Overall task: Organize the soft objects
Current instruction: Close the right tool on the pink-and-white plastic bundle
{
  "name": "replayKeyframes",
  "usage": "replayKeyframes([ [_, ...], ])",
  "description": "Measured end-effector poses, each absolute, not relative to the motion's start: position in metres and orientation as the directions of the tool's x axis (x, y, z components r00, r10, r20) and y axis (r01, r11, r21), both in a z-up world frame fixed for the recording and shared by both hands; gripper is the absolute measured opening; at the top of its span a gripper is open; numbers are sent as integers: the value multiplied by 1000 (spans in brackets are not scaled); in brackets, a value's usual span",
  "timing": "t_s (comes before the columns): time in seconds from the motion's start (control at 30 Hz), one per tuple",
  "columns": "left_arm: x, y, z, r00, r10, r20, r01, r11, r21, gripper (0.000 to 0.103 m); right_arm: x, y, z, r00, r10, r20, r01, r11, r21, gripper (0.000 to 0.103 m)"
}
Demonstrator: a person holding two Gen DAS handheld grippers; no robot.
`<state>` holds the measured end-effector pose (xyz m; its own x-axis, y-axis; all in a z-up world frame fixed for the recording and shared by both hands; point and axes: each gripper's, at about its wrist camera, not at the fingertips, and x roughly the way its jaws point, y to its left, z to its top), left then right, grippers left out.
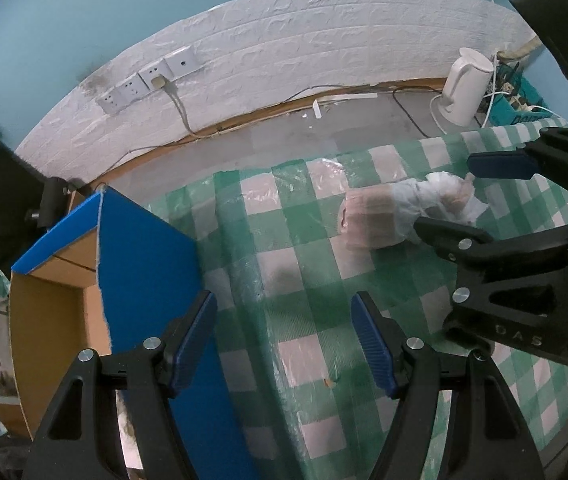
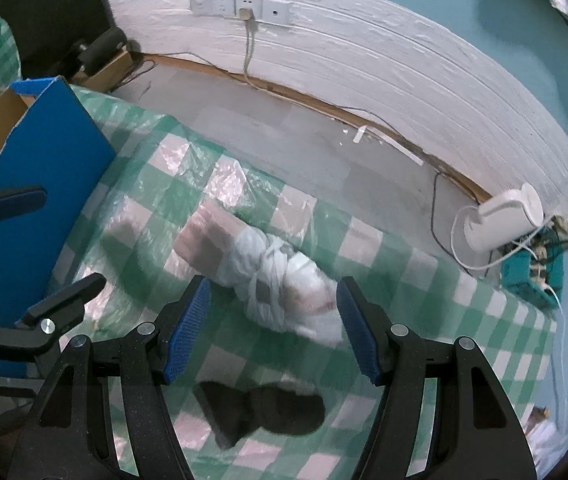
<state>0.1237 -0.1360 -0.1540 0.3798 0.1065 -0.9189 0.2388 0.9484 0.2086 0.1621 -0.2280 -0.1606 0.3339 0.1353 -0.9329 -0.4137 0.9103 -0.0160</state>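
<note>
A soft bundle of beige cloth in clear and white plastic, knotted at one end, lies on the green checked tablecloth. My right gripper hovers open just above its white end, and the pads do not touch it. A dark grey cloth lies on the table beneath that gripper. In the left wrist view the bundle sits to the upper right, with the right gripper straddling its knotted end. My left gripper stands open and empty over the tablecloth, next to the blue box.
The blue box is open, with a bare cardboard inside, and stands at the table's left edge. A white kettle and a teal basket of cables sit on the floor by the white wall. The left gripper shows at the left.
</note>
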Motion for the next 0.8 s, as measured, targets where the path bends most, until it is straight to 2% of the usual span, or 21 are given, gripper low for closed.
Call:
replayKeyframes([
  [0.27,134,-131,-161,351,101,-931,208,961,183,71,176,-218,-176,341,150,-928,-452,892,-22,65],
  [0.6,132,-136,-164,334,91,-938,236,956,176,71,180,-207,-205,318,81,-945,-481,873,-87,65],
  [0.67,130,-139,-164,337,94,-937,247,951,184,71,180,-207,-207,310,85,-947,-482,873,-80,53],
  [0.8,129,-142,-164,339,93,-936,263,946,190,71,179,-206,-205,298,68,-952,-482,872,-88,45],
])
